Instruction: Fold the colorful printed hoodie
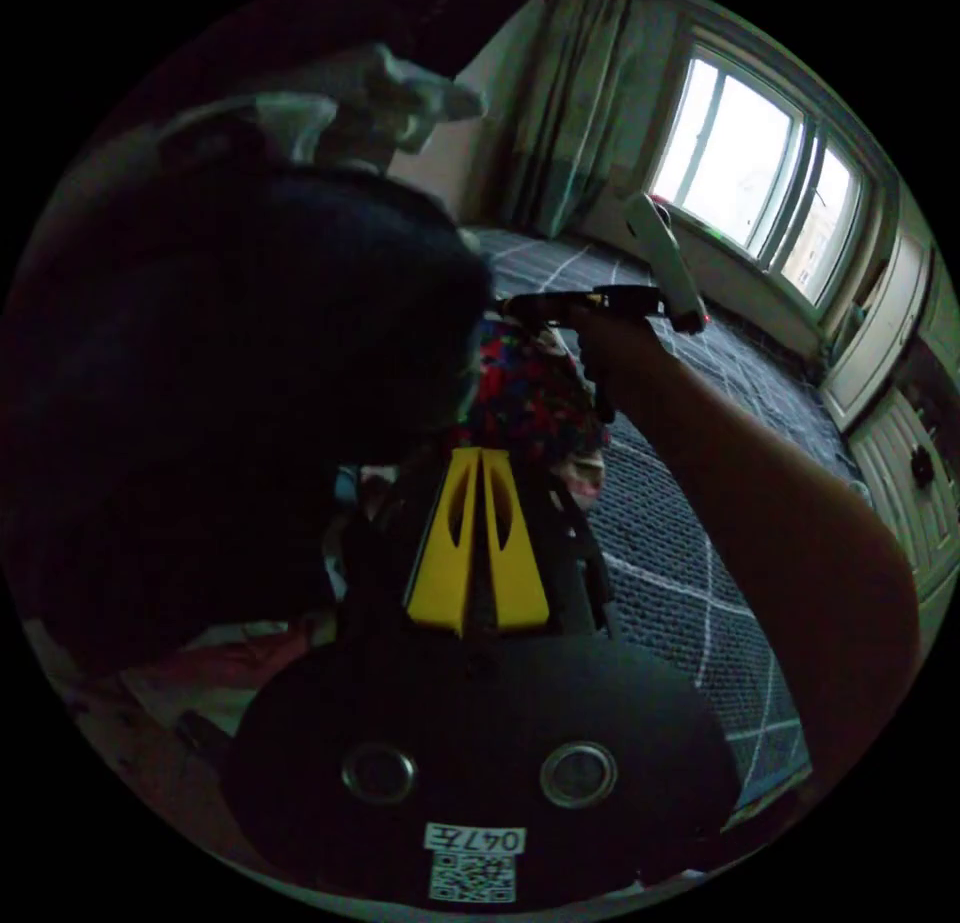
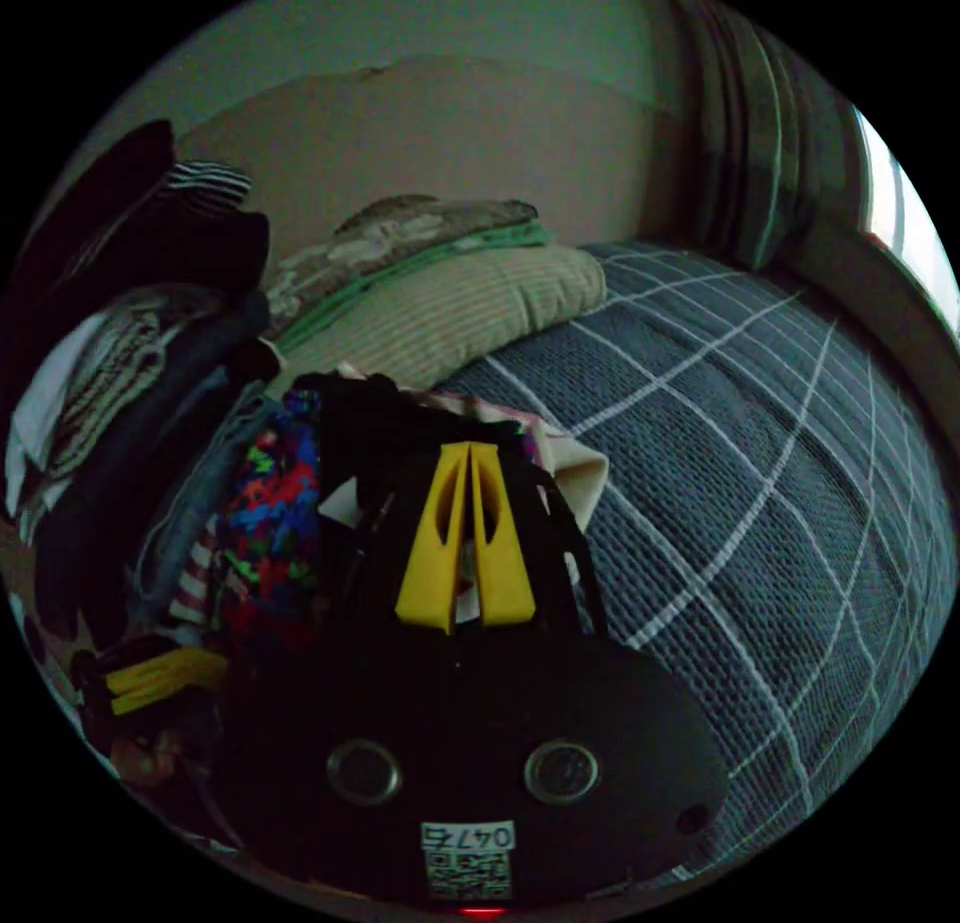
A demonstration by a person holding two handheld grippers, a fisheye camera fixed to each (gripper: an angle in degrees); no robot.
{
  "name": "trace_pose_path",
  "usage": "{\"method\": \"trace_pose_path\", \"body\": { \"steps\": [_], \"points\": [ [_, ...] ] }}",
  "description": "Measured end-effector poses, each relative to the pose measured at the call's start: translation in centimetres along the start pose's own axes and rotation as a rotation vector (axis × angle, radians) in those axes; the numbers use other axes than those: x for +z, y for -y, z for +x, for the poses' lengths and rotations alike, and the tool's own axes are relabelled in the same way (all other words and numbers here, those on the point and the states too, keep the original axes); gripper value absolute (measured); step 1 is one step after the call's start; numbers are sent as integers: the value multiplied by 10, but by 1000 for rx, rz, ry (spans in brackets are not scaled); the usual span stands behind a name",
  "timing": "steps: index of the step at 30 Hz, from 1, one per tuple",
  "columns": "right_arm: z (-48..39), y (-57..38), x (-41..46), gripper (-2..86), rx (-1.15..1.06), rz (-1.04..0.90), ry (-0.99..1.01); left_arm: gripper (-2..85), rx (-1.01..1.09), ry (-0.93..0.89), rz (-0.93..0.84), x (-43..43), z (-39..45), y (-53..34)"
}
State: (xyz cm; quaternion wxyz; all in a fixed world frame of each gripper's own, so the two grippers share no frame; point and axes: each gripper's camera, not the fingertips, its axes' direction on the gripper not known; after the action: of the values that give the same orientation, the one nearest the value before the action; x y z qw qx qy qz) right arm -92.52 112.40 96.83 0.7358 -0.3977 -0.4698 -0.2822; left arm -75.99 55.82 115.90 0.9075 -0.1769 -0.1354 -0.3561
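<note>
The colorful printed hoodie hangs bunched under my right gripper, which a person's arm holds out over the bed. My left gripper has its yellow jaws together just short of the hoodie's lower edge, with no cloth visible between them. In the right gripper view the hoodie is crumpled against a clothes pile, and its black part wraps the tips of my right gripper, which is shut on it. My left gripper lies low beside the hoodie.
A tall pile of folded clothes stands beside the hoodie, and a dark mass blocks one side of the left gripper view. Pillows lie at the bed's head. The grey checked bedcover stretches toward the window and cabinets.
</note>
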Motion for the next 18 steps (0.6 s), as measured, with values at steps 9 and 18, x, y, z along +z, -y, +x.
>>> {"method": "trace_pose_path", "body": {
  "steps": [9,18],
  "points": [
    [-45,-24,-70,-5,-206,161,5,-10,32,38,196,-34,42,-13],
    [-58,-67,-55,-5,-157,-213,178,-10,162,102,152,-32,118,-20]
  ]
}}
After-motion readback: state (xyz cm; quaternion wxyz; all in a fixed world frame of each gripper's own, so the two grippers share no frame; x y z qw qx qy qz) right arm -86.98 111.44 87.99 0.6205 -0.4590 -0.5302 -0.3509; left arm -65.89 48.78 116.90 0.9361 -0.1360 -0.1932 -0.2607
